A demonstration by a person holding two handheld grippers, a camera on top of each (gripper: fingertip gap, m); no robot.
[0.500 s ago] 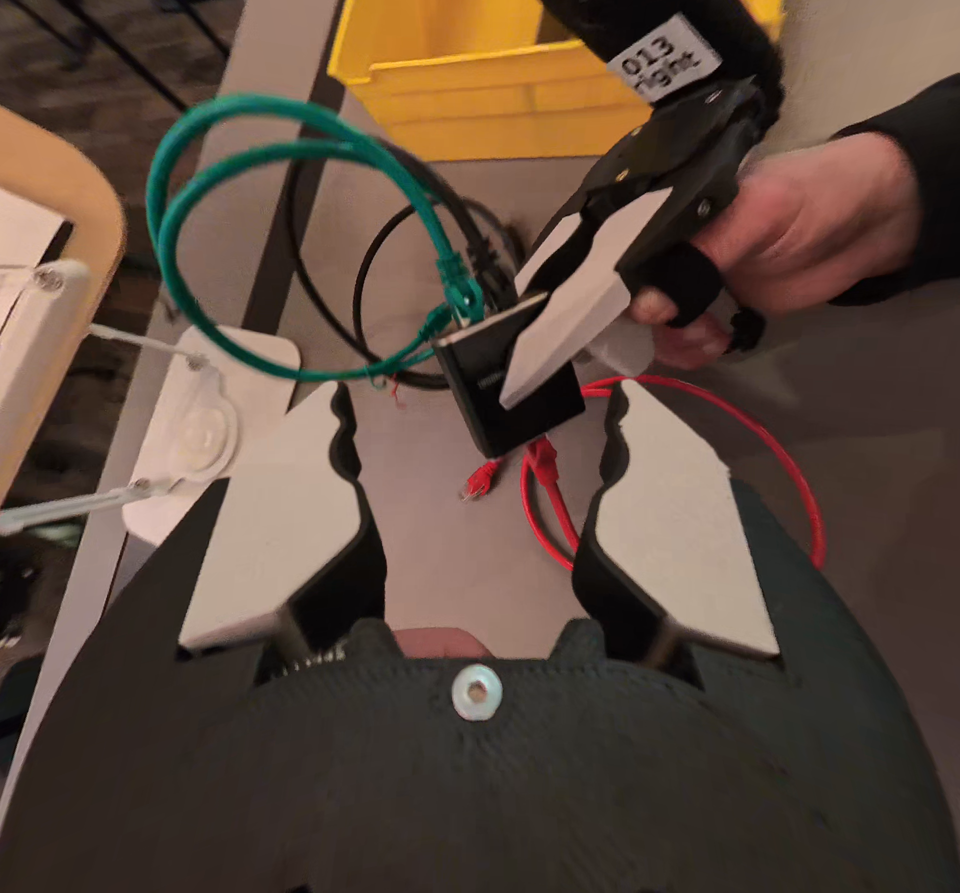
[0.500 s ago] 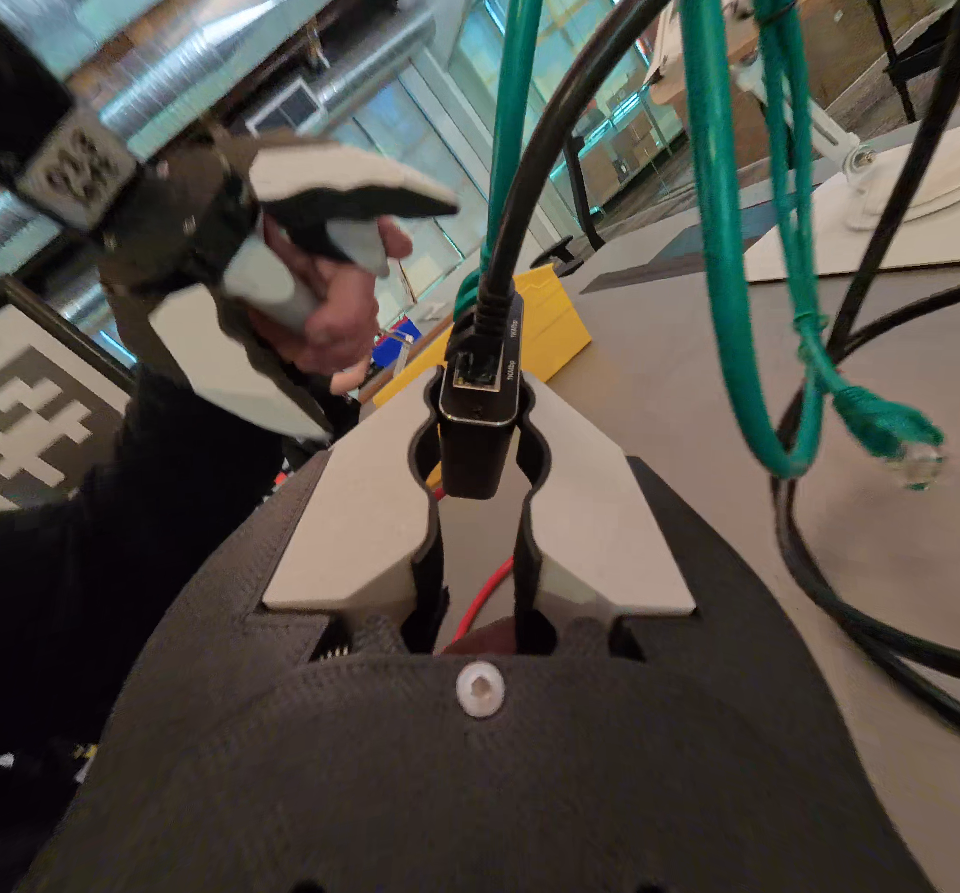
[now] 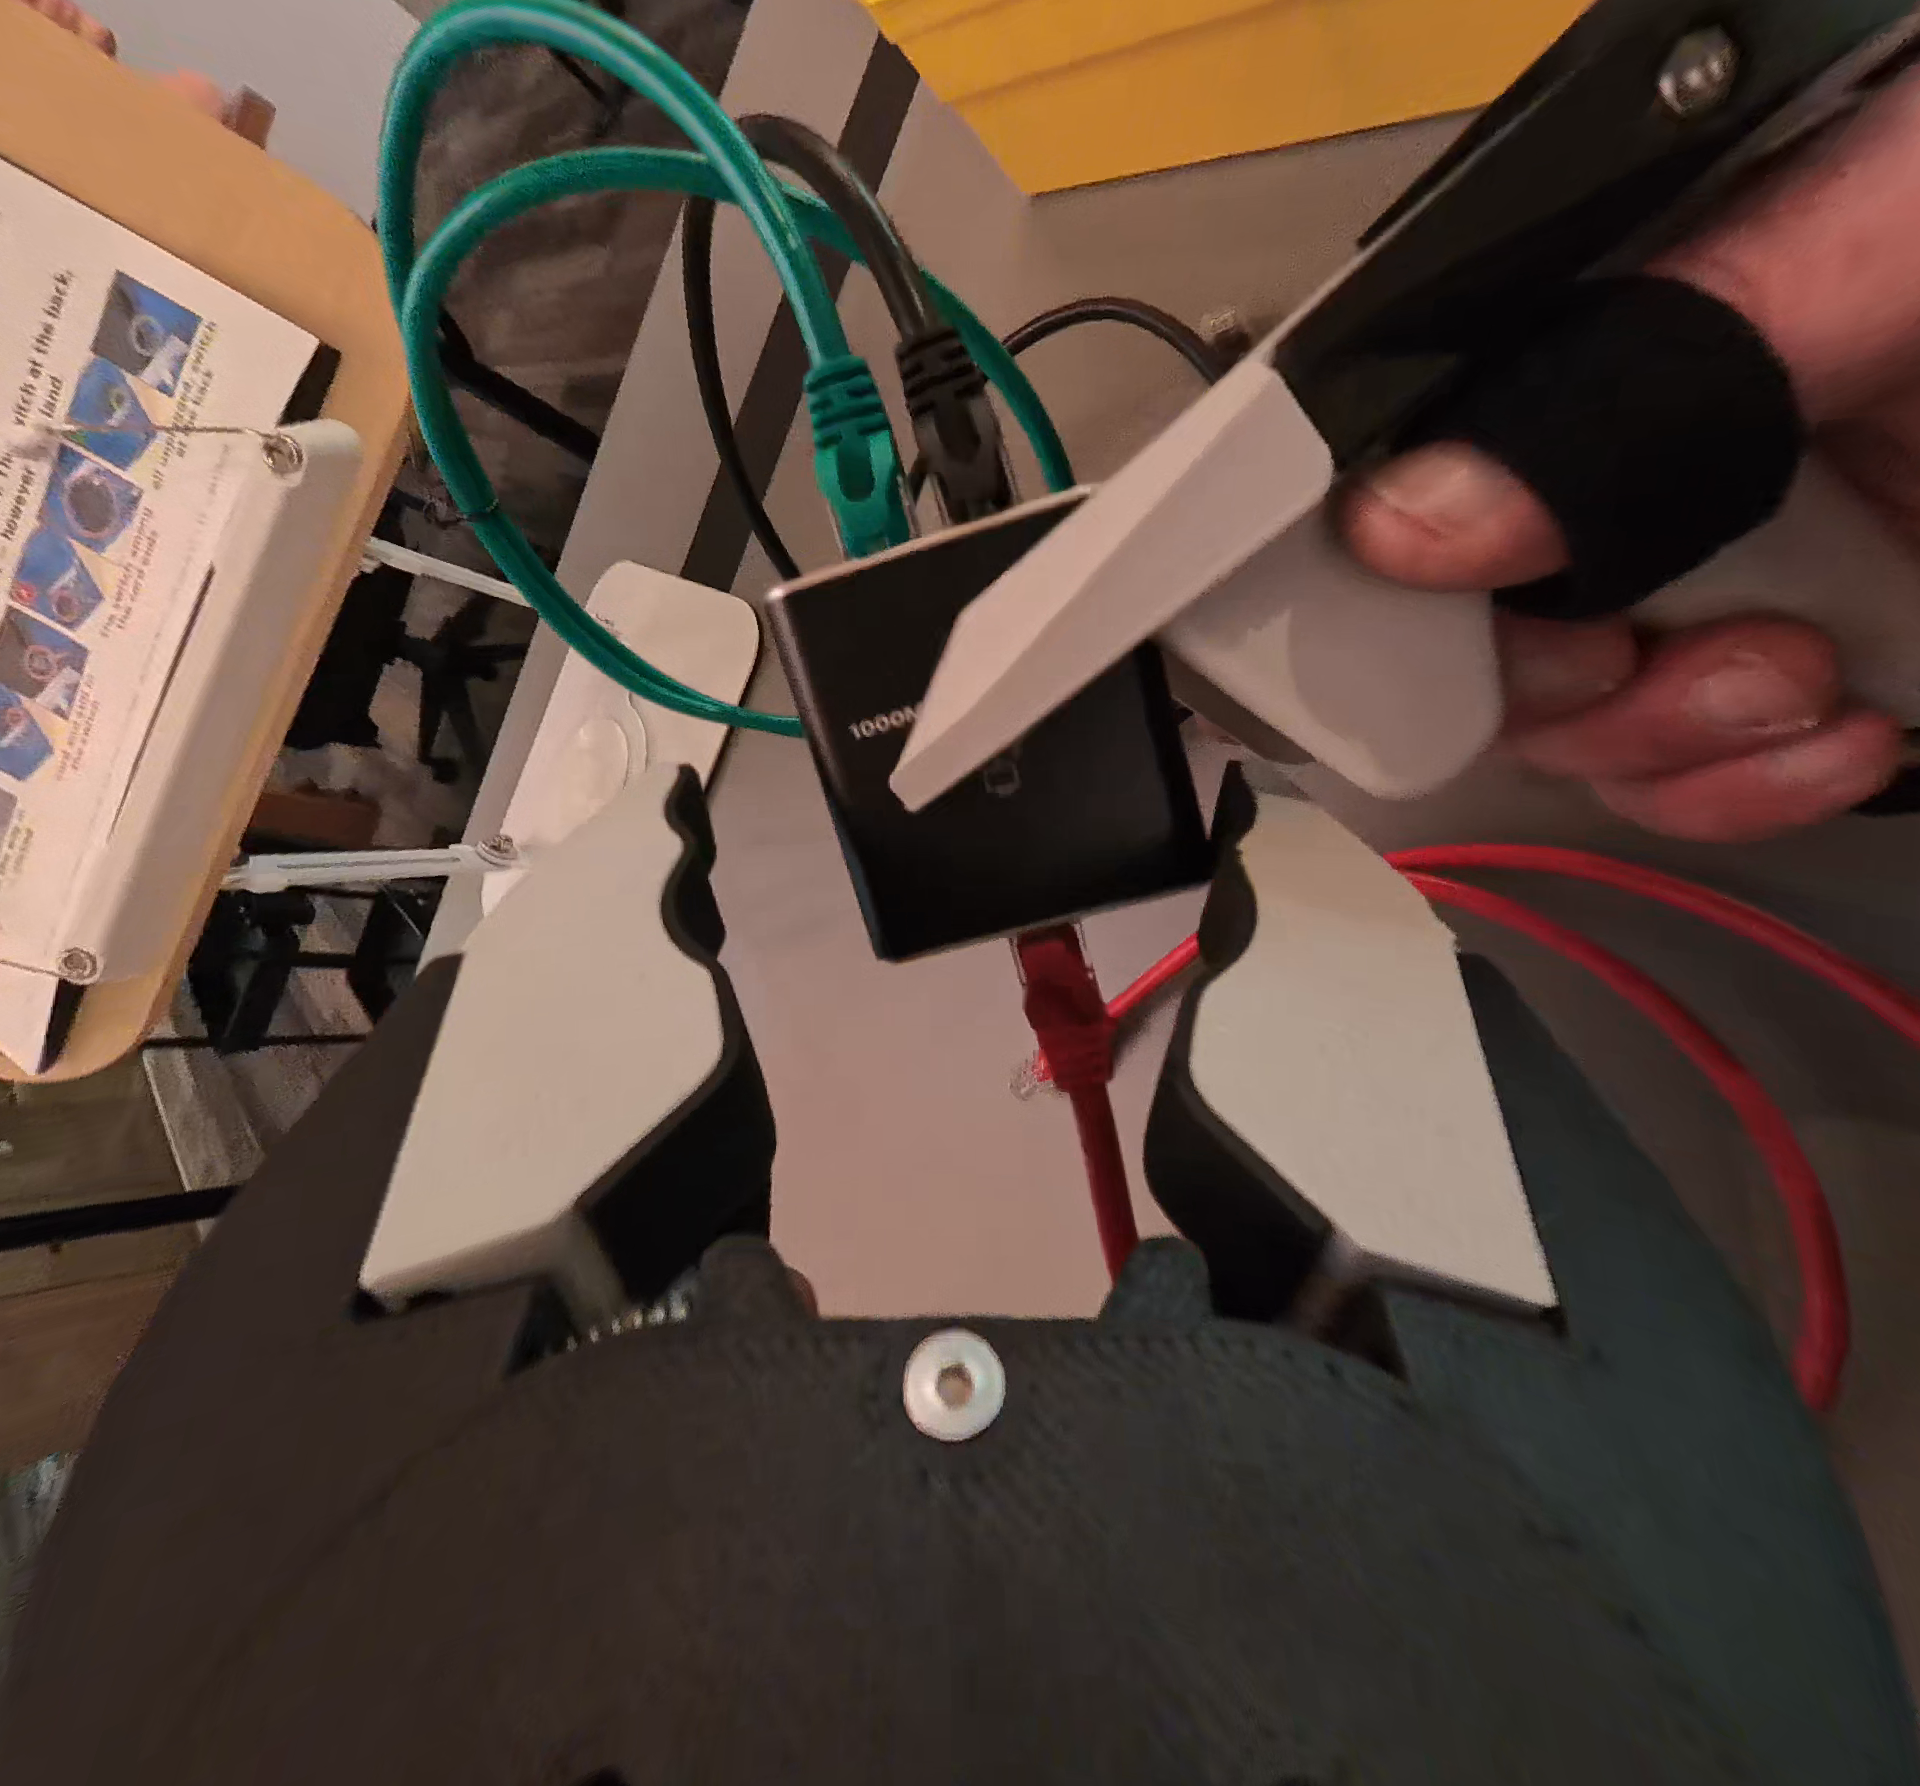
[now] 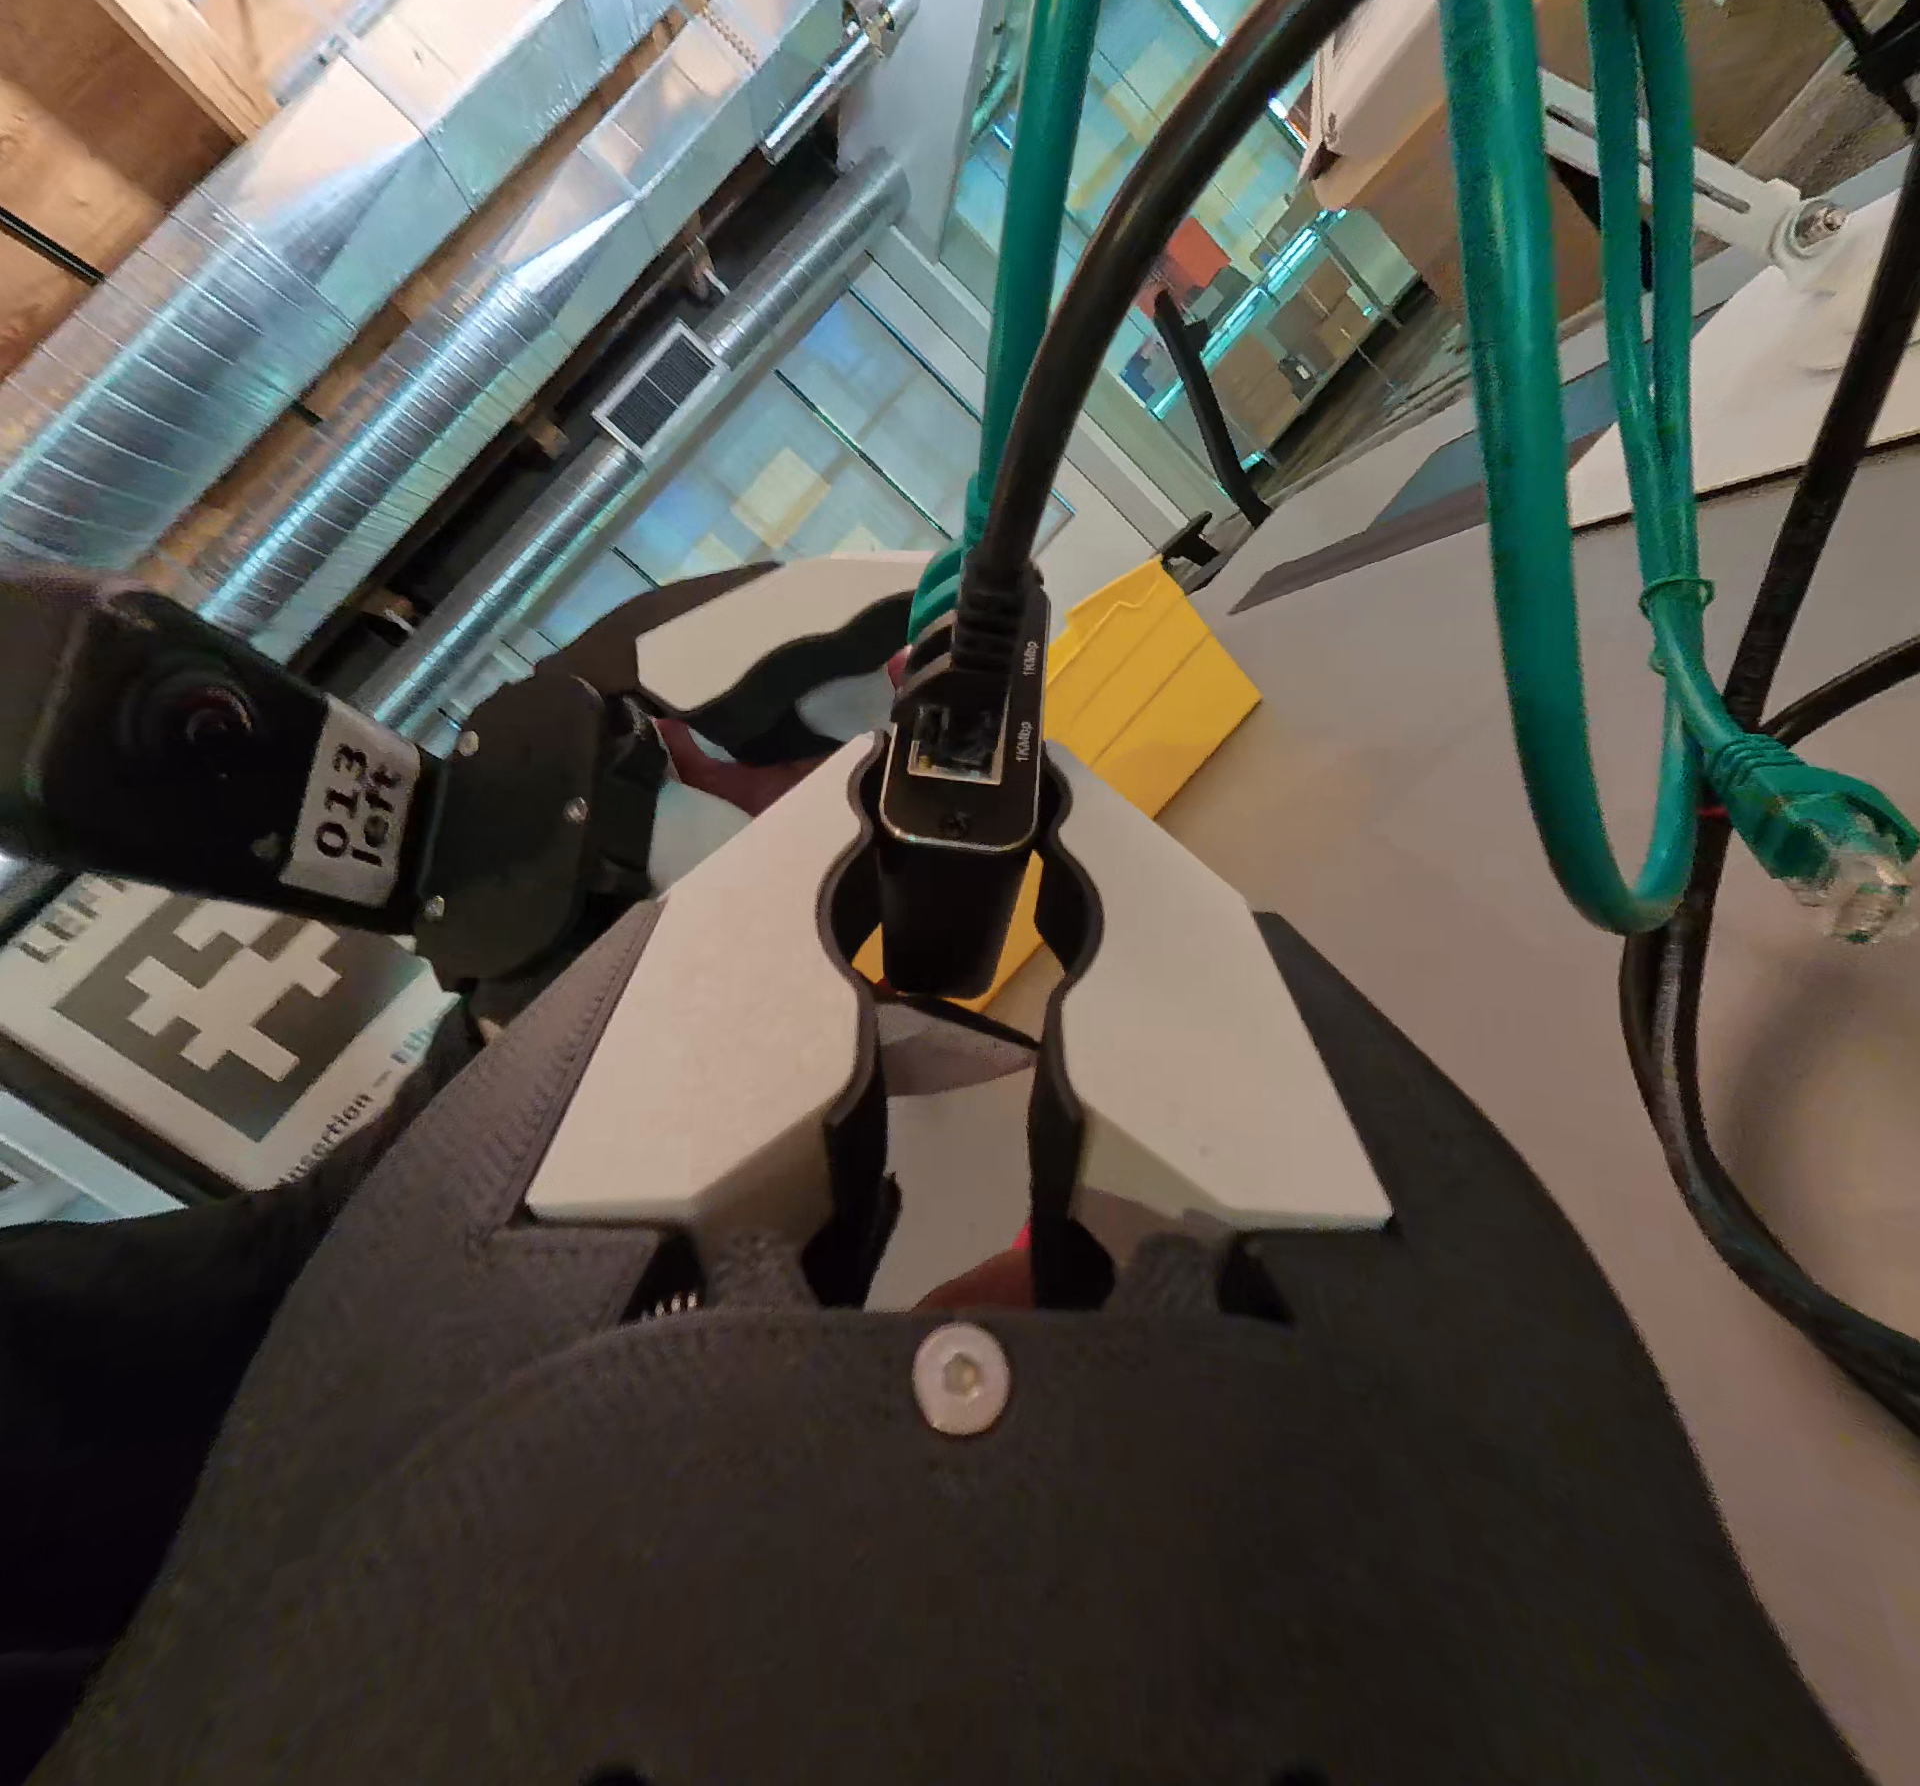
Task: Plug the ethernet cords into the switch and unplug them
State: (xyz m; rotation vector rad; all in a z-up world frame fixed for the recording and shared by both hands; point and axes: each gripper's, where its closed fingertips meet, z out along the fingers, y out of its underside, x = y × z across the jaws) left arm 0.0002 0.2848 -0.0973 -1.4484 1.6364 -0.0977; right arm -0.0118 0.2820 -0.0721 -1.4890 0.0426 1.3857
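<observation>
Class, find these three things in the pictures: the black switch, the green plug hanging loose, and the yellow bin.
switch (image 3: 1039,801): left wrist view, on its black top face.
green plug (image 4: 1808,827): right wrist view, on its green boot, just behind the clear tip.
yellow bin (image 3: 1195,53): left wrist view, on its front wall.

Open-plan lab: exposed metal ducts, glass partitions.

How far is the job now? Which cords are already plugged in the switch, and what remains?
Done: a green cord and a black cord sit in the switch. In hand: the right gripper clamps the switch; the left gripper is open near it. Left: the red cord, the green cord's free end, one empty port, then unplugging.
</observation>
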